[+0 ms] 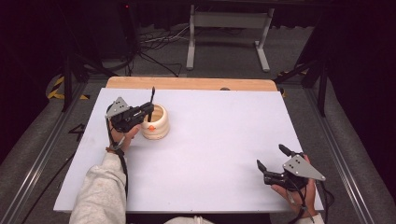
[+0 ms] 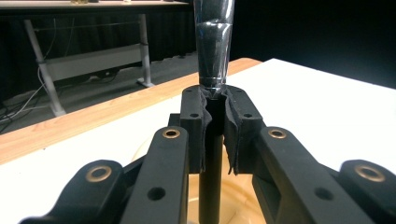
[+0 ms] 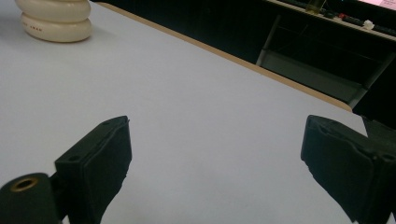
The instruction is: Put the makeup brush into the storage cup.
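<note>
In the high view the left hand-held gripper (image 1: 148, 110) sits at the upper left of the frame, clamped tight on a slim black stick (image 1: 152, 100) that stands upright. The lower end of the stick reaches down into the open mouth of a cream, ribbed pot (image 1: 156, 123), which stands on the white bench (image 1: 215, 140) just right of the person's left hand (image 1: 127, 135). A small orange mark shows on the front of the pot. In the left gripper view the same stick (image 2: 212, 154) runs straight up the middle of the frame, pinched between the two black pads (image 2: 196, 126), with a shiny wider section rising above them; the cream rim of the pot (image 2: 233, 196) shows low in the frame, right under the gripper. The right hand-held gripper (image 1: 272, 160) lies at the lower right of the high view, resting near the bench's front edge in the person's right hand (image 1: 294, 189), well apart from the pot. Its jaws stand wide open with nothing between them. In the right gripper view bare white bench (image 3: 210, 121) fills the middle between its two black pads (image 3: 100, 163), and the pot (image 3: 55, 19) sits far off in the upper left corner. A pale wooden strip (image 1: 191, 83) borders the far edge of the bench.
</note>
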Demonstrator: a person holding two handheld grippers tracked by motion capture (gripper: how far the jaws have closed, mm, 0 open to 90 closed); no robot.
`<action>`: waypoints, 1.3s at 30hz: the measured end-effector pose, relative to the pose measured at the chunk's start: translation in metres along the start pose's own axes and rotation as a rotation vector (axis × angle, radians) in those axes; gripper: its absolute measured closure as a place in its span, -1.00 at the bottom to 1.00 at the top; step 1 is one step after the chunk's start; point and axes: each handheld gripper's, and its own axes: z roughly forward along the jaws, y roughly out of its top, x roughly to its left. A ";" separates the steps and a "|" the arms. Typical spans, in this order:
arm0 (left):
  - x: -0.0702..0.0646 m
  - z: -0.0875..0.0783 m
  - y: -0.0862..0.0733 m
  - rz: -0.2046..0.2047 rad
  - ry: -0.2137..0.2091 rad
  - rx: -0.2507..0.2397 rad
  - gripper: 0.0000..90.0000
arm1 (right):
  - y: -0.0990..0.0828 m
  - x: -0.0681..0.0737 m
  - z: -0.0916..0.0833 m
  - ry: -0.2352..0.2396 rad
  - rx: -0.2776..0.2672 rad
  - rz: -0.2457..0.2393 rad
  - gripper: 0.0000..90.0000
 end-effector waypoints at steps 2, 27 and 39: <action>-0.002 0.000 0.000 0.017 0.002 0.019 0.76 | 0.000 0.000 -0.001 -0.002 -0.003 0.002 -0.79; -0.004 -0.003 -0.007 0.022 0.018 0.055 0.76 | 0.001 0.000 -0.002 -0.002 -0.004 -0.004 -0.79; -0.007 -0.002 -0.005 0.039 0.033 0.065 0.76 | 0.000 0.000 -0.001 0.002 -0.001 -0.001 -0.79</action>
